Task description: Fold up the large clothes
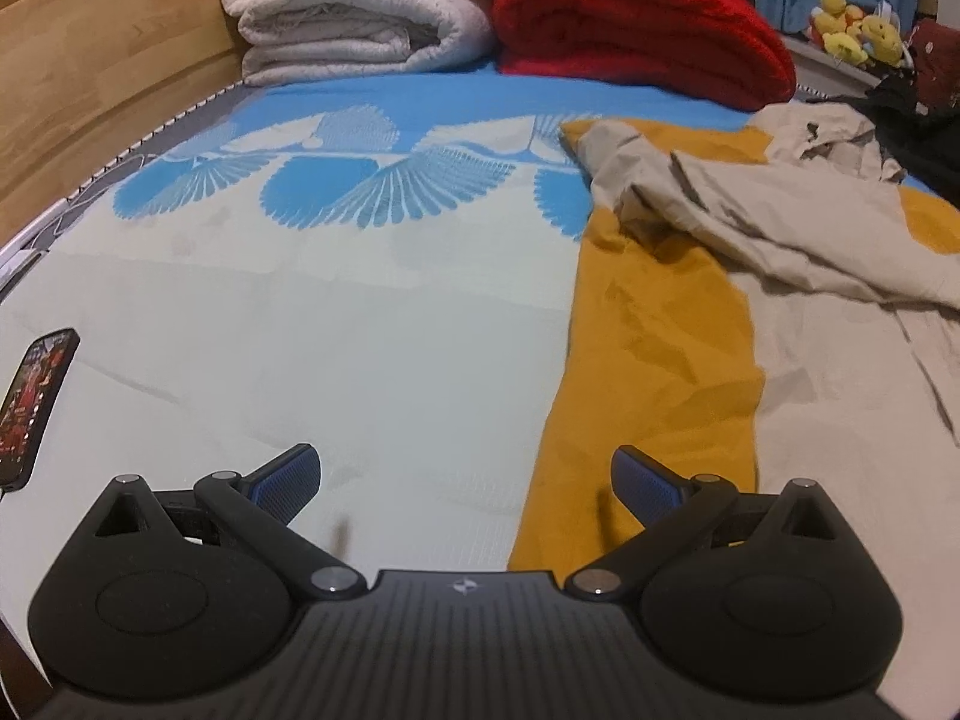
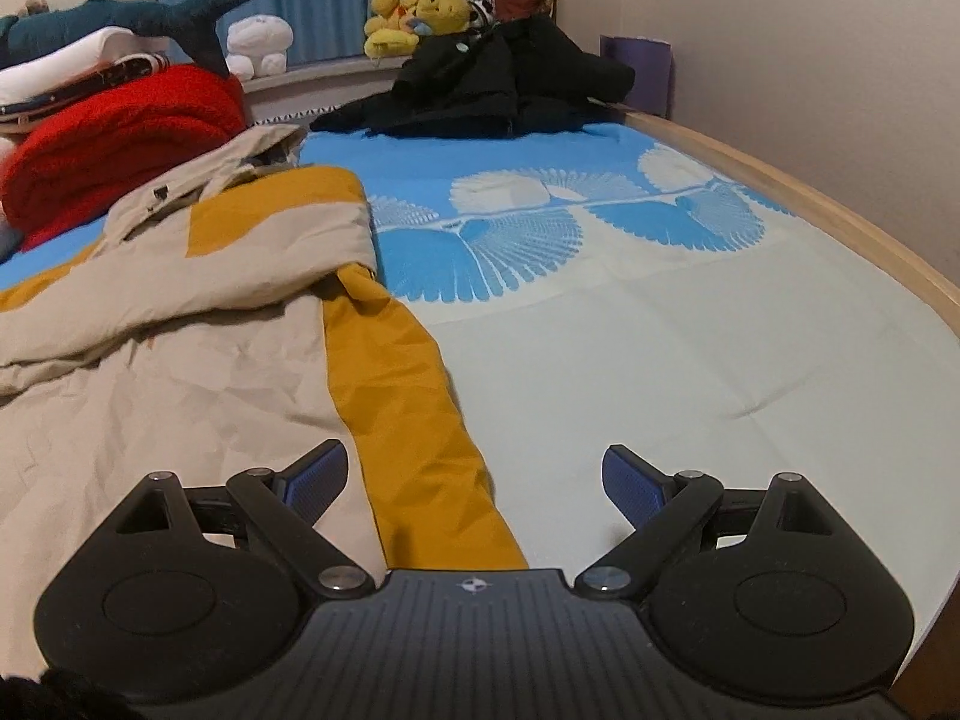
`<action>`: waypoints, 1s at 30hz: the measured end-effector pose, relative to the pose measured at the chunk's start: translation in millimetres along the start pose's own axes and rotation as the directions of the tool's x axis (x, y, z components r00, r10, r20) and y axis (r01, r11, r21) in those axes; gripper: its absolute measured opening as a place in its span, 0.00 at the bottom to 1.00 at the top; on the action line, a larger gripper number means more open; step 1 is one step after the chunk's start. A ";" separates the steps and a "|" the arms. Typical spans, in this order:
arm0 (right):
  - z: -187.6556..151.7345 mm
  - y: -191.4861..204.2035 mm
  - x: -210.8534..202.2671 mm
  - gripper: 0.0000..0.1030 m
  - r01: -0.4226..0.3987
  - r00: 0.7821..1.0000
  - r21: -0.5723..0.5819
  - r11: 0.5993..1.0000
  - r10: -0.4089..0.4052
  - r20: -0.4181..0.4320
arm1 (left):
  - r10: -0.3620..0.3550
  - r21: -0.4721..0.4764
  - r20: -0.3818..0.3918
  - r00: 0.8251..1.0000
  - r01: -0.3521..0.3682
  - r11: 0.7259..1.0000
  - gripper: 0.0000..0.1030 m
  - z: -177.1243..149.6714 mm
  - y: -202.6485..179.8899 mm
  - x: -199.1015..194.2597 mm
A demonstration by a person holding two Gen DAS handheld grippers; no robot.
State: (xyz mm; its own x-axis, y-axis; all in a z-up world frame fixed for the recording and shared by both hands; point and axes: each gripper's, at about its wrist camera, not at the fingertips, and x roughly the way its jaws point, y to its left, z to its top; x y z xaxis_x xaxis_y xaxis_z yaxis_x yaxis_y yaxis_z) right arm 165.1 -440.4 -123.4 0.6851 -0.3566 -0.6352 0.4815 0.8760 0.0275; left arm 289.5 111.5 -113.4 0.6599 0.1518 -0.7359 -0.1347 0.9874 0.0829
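Observation:
A large beige and mustard-yellow jacket [image 1: 780,312] lies spread on the bed, its beige sleeves folded across the chest. In the right wrist view the same jacket [image 2: 180,348] fills the left half. My left gripper [image 1: 465,480] is open above the jacket's left mustard edge, its right finger over the fabric and nothing held. My right gripper [image 2: 474,480] is open over the jacket's right mustard edge near the hem, with nothing between its fingers.
The bed sheet [image 1: 360,330] is white and blue. A phone [image 1: 36,402] lies at its left edge. Folded white blanket [image 1: 360,12] and red blanket [image 1: 642,30] sit at the head. A black garment pile [image 2: 498,84], plush toys [image 2: 420,18] and wooden bed rail [image 2: 840,216] lie beyond.

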 end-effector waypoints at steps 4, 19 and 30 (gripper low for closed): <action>4.9 3.5 -3.9 0.89 -0.019 0.999 0.007 1.000 0.019 0.029 | -0.014 0.008 0.025 1.000 0.014 1.000 1.00 5.2 -4.1 -6.6; 87.5 22.7 -142.9 0.90 -0.345 0.896 0.091 0.934 0.299 0.328 | -0.111 0.079 0.182 0.977 0.098 0.992 1.00 100.7 -11.2 -123.6; 282.6 100.7 -203.1 0.94 -0.520 0.780 0.008 0.854 0.472 0.412 | -0.134 0.142 0.347 0.928 0.090 0.986 1.00 223.9 -52.8 -174.2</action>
State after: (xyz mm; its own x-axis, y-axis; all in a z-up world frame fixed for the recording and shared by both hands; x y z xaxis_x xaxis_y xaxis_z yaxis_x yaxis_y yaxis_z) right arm 228.9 -371.5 226.5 0.9864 0.0013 -0.1645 0.0588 0.9312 0.3598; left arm 347.2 42.8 160.9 0.8869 0.0237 -0.4614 0.0313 0.9933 0.1111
